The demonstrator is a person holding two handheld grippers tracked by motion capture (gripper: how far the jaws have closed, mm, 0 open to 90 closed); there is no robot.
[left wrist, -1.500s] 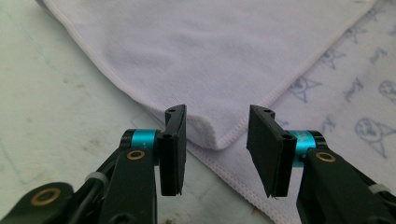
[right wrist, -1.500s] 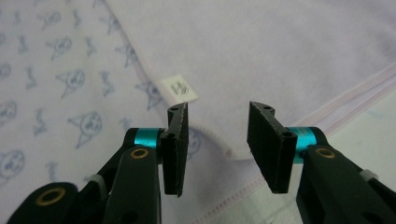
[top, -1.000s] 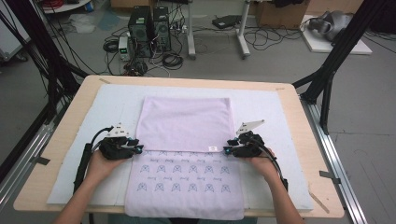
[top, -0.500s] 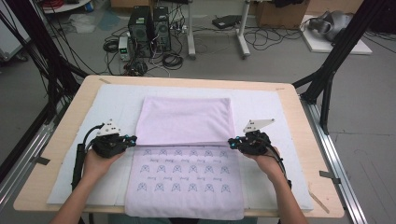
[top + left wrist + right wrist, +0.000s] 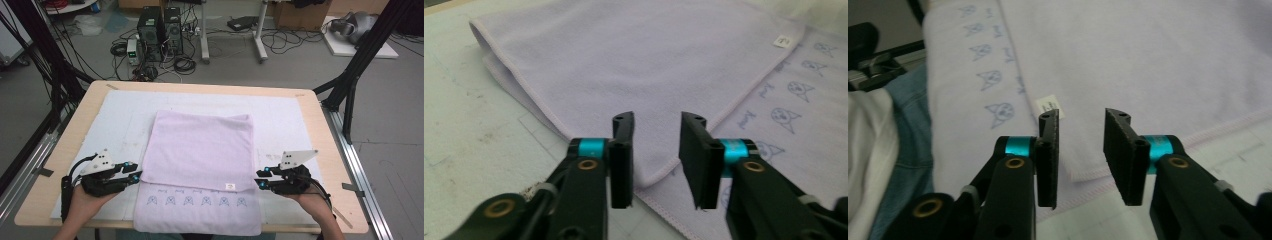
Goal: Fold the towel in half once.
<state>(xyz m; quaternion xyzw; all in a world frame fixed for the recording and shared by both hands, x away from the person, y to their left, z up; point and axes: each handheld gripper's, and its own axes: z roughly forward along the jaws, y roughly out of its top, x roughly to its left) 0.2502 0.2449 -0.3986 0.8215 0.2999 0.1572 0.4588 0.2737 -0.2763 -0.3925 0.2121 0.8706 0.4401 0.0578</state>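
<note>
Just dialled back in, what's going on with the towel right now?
A person is folding a lilac towel on the padded table. Its upper layer is folded toward the near edge, leaving a printed strip uncovered. The left gripper and right gripper sit at the fold's two near corners; their jaws have just been opening, with nothing between them.

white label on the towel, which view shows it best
The right gripper view: the white label sits close, just beyond the gripper. The left gripper view shows it small and far; the high view as a speck on the folded edge.
</note>
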